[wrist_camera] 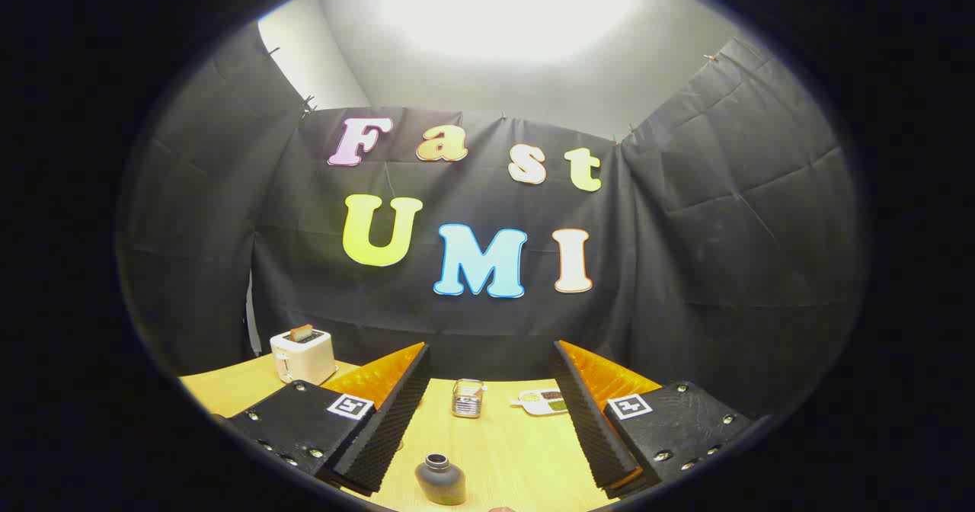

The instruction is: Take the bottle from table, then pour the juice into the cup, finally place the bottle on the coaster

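A small dark grey bottle [441,479] with an open round neck stands upright on the wooden table [503,451], low between my two fingers and closer to the left one. My gripper [491,363] is open, its fingers spread wide with nothing between the pads. Beyond the bottle, further along the table between the fingers, stands a clear glass cup [467,398]. A flat pale coaster [542,401] with coloured patches lies just to the right of the cup, near the right finger.
A white toaster [303,354] with a slice of bread in it stands at the table's far left, beyond the left finger. Black cloth walls close the booth behind and on both sides of the table.
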A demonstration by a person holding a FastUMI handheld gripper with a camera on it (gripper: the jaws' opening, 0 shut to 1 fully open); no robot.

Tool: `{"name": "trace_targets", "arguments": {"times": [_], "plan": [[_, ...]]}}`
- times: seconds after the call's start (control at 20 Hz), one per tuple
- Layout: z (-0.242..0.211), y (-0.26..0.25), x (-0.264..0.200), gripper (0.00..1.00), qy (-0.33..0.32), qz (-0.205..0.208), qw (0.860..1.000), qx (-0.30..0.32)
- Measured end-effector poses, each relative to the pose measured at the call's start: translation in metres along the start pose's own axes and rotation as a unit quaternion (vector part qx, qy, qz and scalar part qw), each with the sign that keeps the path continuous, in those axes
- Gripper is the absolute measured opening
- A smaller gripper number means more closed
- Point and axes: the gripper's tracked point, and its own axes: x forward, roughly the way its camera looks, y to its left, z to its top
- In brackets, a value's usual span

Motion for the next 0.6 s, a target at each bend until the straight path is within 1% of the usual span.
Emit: {"name": "trace_targets", "arguments": {"times": [0.1, 0.25, 0.35, 0.45, 0.6], "plan": [[0.002, -0.002, 0.006, 0.97, -0.001, 0.000, 1.000, 0.007], [0.001, 0.009, 0.012, 0.97, 0.007, 0.022, 1.000, 0.014], [0.008, 0.004, 0.017, 0.97, -0.001, 0.021, 1.000, 0.004], [0.009, 0.006, 0.020, 0.96, -0.004, 0.023, 1.000, 0.008], [0.004, 0.012, 0.027, 0.97, 0.010, 0.030, 0.999, 0.017]]}}
